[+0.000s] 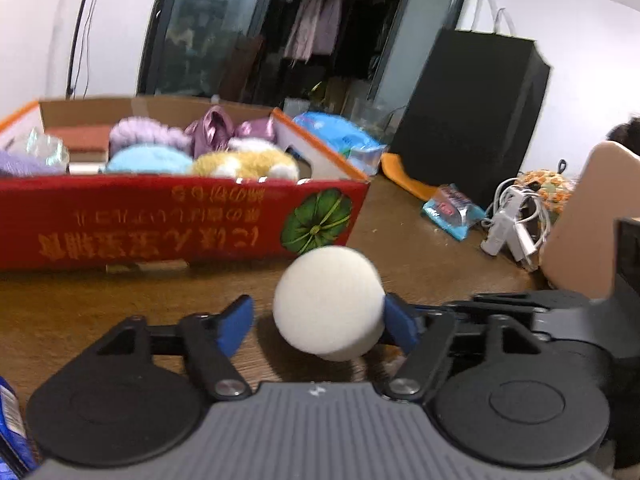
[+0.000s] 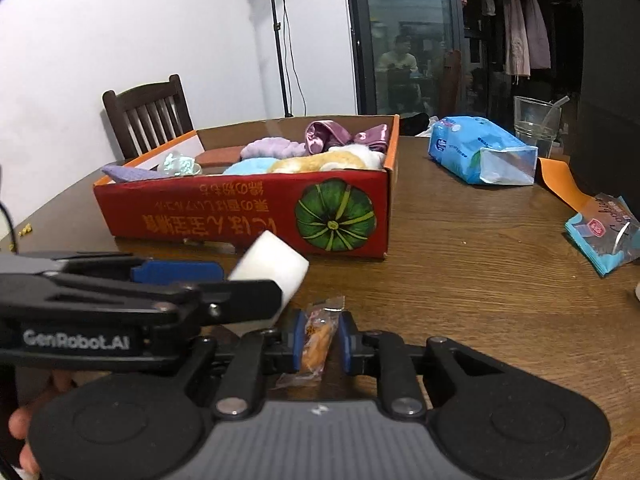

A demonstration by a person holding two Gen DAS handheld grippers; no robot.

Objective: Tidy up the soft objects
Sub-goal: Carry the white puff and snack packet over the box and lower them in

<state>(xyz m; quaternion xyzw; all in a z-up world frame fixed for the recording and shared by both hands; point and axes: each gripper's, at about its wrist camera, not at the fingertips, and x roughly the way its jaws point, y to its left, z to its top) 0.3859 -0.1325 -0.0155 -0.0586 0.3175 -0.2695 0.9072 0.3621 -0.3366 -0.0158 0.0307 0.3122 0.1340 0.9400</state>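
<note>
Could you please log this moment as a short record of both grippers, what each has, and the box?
left gripper: jaws apart around white sponge puck; right pad touches it, left pad clear
right gripper: shut on wrapped snack
red box: on wooden table, beyond both grippers, open-topped
box contents: plush toys, purple and blue soft items

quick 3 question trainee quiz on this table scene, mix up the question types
1. True or false: the white sponge is already inside the red box.
2. What is between the right gripper's jaws? A) snack packet B) sponge C) cable
3. Fill in: the blue tissue pack lies on the ____, outside the box.

Key: 1 false, it sits between the left gripper's jaws; 2 A, the snack packet; 3 table.
</note>
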